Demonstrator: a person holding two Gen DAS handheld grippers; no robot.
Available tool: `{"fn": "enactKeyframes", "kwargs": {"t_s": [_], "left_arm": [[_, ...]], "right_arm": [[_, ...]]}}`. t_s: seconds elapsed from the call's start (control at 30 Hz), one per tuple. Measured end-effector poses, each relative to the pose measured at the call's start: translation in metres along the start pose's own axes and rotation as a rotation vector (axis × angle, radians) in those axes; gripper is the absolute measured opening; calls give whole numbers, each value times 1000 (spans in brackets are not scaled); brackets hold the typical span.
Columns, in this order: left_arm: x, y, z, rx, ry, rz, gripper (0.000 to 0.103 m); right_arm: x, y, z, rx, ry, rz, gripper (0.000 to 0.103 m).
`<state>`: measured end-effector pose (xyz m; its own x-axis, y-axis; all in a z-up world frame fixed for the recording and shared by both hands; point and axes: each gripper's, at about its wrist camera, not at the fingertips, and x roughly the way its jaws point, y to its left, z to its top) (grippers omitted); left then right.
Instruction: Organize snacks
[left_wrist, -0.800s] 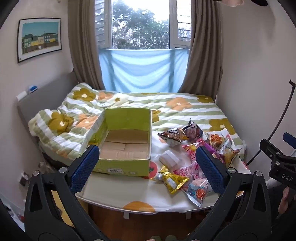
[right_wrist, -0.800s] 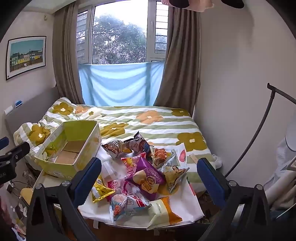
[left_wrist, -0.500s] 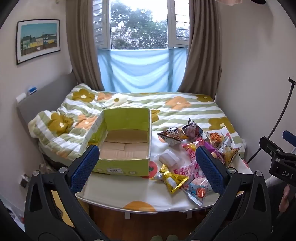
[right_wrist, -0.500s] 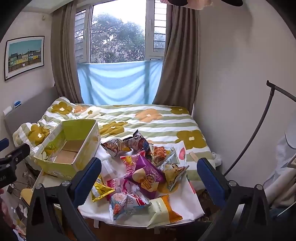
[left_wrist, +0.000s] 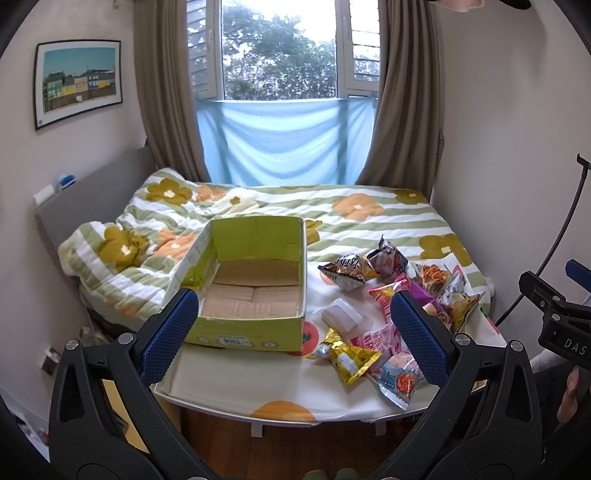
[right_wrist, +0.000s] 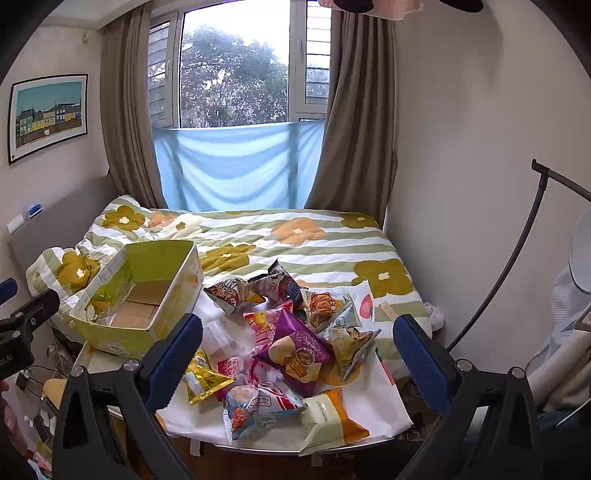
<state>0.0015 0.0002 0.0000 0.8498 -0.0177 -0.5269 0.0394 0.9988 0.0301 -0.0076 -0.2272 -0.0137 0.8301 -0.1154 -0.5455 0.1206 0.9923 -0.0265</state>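
Observation:
An empty green cardboard box (left_wrist: 255, 295) stands open on a small cloth-covered table (left_wrist: 258, 391), also in the right wrist view (right_wrist: 147, 295). A heap of snack bags lies to its right: a purple chip bag (right_wrist: 295, 354), a yellow bag (left_wrist: 351, 358), an orange-and-white bag (right_wrist: 332, 421), a dark bag (left_wrist: 343, 271). My left gripper (left_wrist: 295, 332) is open and empty, held back from the table's near edge. My right gripper (right_wrist: 297, 350) is open and empty, above and before the snack heap.
A bed with a flowered striped quilt (left_wrist: 332, 218) lies behind the table, under a window with brown curtains. Walls close in on both sides. A black curved stand (right_wrist: 517, 258) rises at the right. The other gripper shows at each view's edge (left_wrist: 554, 314).
Both views have drifted slightly; the scene sits a little lower and closer. Nothing on the table has moved and both grippers stay open.

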Motion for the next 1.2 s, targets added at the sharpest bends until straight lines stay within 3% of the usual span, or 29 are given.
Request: {"fn": "enactKeyframes", "kwargs": {"t_s": [1.2], "left_arm": [[-5, -3, 1, 22, -5, -38, 103]], "right_arm": [[-6, -2, -3, 24, 11, -7, 103]]}}
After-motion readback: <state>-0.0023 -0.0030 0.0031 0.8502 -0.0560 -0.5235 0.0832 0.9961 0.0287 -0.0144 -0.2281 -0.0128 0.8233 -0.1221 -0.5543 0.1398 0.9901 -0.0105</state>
